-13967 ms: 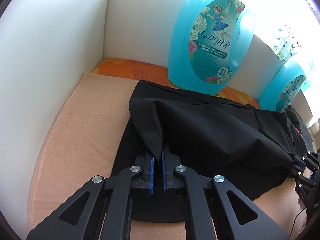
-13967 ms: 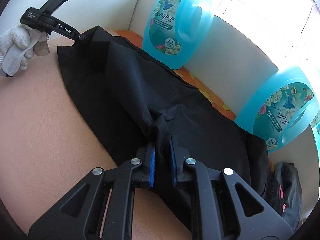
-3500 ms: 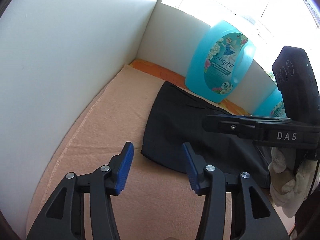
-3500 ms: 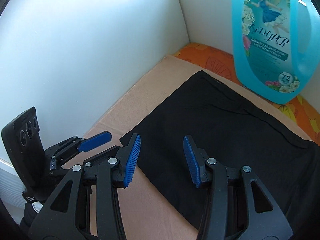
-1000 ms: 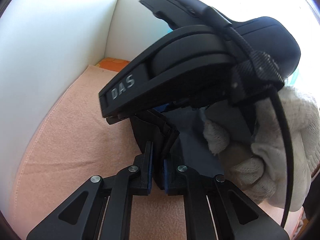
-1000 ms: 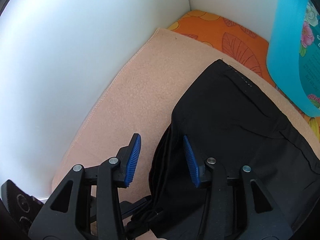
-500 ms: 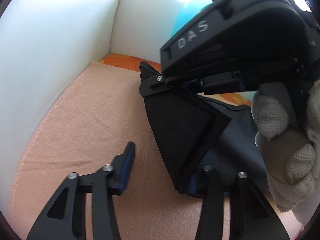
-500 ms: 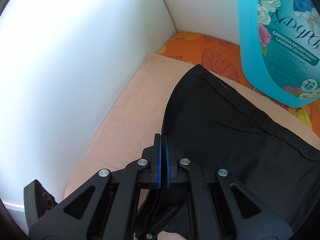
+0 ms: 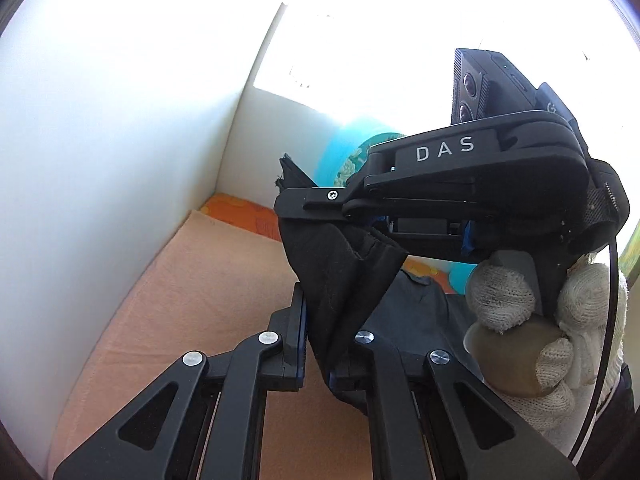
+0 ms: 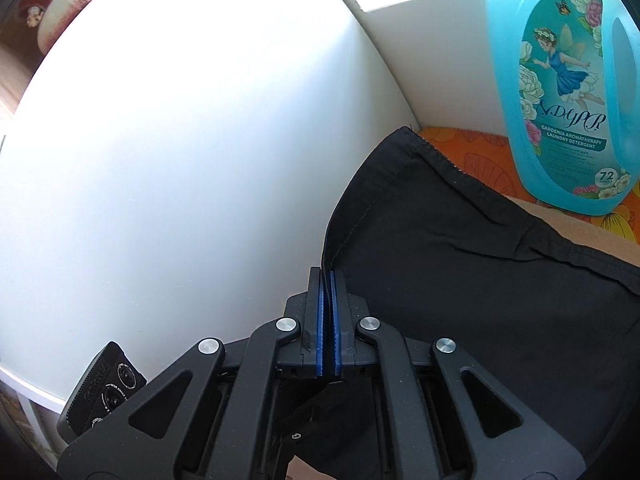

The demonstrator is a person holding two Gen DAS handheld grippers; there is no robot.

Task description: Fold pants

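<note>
The black pants (image 10: 460, 260) lie on a peach towel (image 9: 200, 300), their near edge lifted off it. My right gripper (image 10: 328, 276) is shut on that edge, a thin seam pinched between its blue pads. In the left wrist view the right gripper (image 9: 288, 200) hangs above and ahead, with a corner of the pants (image 9: 340, 272) draped down from its tip. My left gripper (image 9: 318, 332) is closing on the lower part of the same fold, and the cloth fills the gap between its fingers. A white-gloved hand (image 9: 520, 320) holds the right gripper.
White walls close in the left side and the back. A blue detergent bottle (image 10: 568, 100) stands on an orange patterned cloth (image 10: 472, 156) at the back, right behind the pants. The left gripper's camera housing (image 10: 104, 388) shows at the lower left.
The left jaws, apart half a second ago, have closed on the fold. Both grippers have risen, and the pants' edge has come up off the towel with them.
</note>
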